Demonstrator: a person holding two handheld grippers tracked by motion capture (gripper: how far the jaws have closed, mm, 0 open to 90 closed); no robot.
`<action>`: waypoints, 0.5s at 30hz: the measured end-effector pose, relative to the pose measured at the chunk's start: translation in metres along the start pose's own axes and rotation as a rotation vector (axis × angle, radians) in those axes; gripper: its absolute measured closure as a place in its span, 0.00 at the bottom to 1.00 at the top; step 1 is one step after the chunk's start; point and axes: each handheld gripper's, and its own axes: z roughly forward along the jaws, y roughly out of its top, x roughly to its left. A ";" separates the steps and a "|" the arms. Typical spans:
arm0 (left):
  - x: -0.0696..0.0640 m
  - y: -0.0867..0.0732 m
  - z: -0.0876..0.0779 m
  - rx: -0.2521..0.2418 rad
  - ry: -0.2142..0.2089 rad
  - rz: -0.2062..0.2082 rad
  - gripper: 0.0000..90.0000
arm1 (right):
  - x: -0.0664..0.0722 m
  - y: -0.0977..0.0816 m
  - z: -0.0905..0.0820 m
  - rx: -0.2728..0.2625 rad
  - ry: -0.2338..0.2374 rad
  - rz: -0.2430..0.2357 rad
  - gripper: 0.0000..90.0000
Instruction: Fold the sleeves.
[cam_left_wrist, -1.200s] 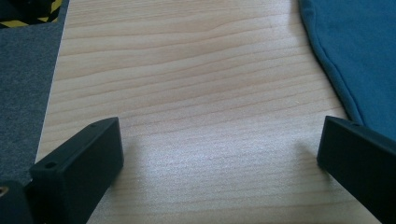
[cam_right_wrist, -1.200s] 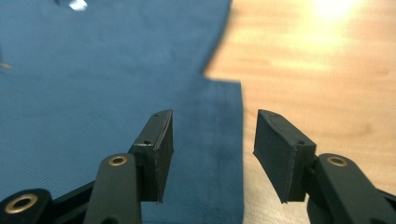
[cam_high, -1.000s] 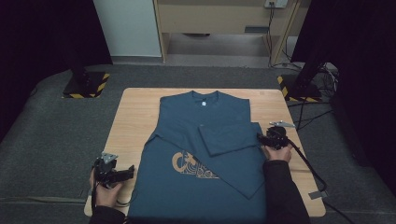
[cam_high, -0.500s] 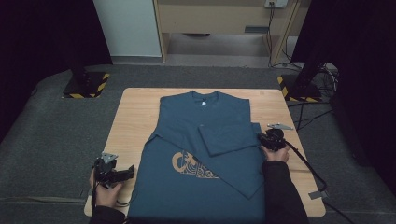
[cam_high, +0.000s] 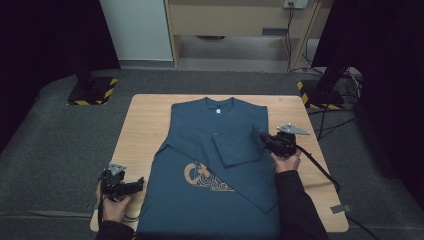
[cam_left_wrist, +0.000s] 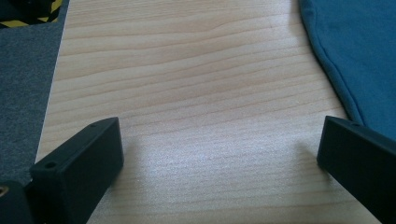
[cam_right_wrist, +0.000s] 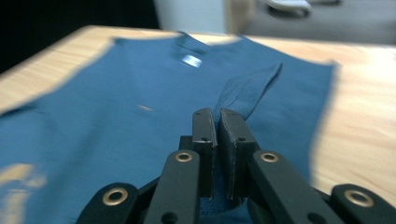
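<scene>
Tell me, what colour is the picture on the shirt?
Tan-gold, printed on the dark blue T-shirt; the print shows best in the high view.

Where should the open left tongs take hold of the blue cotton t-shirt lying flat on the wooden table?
Grip the blue cotton t-shirt at its left side hem, coming in level from the bare wooden table. That edge lies free beside the left tongs, whose jaws stand wide.

High view overhead facing forward, gripper views close and low, all sharing the table (cam_high: 150, 115).
</scene>
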 end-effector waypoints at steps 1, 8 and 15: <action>0.000 0.000 0.000 0.000 0.000 0.000 0.00 | 0.008 0.004 -0.001 -0.009 0.023 -0.007 0.95; 0.000 0.000 0.000 0.000 0.000 -0.001 0.00 | 0.075 0.021 -0.001 -0.039 0.188 -0.081 0.95; 0.000 0.000 0.000 0.000 0.000 0.000 0.00 | 0.143 0.024 0.004 -0.022 0.328 -0.166 0.94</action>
